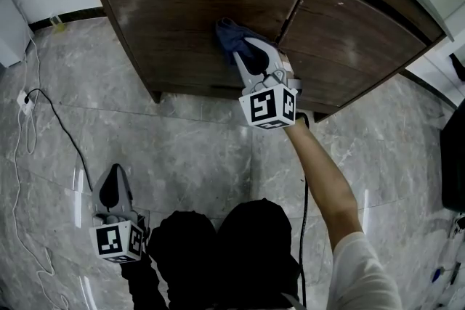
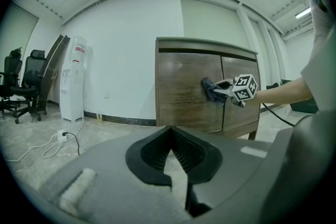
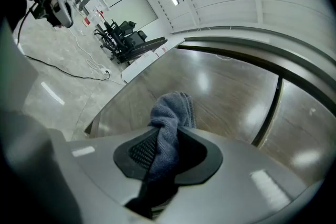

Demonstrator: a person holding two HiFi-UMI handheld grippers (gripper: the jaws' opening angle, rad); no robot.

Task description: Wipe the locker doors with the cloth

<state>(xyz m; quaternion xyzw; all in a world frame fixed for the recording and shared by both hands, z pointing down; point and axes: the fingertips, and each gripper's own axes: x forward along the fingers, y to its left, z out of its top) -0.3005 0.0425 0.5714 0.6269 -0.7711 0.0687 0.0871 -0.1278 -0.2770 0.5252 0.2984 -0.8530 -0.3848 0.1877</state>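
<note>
The locker is a dark wood cabinet with two doors, the left door (image 1: 182, 18) and the right door (image 1: 356, 40). My right gripper (image 1: 243, 54) is shut on a blue cloth (image 1: 231, 36) and holds it against the left door near the seam between the doors. In the right gripper view the cloth (image 3: 170, 113) bunches out from between the pads toward the left door (image 3: 226, 92). My left gripper (image 1: 112, 189) hangs low over the floor at the lower left, shut and holding nothing. The left gripper view shows the cloth (image 2: 209, 86) pressed on the left door (image 2: 184, 92).
A white power strip (image 1: 25, 102) with trailing cables lies on the marble floor at left. A black cable (image 1: 304, 207) runs beside my right arm. A water dispenser (image 2: 73, 78) and office chairs (image 2: 21, 81) stand by the wall left of the locker.
</note>
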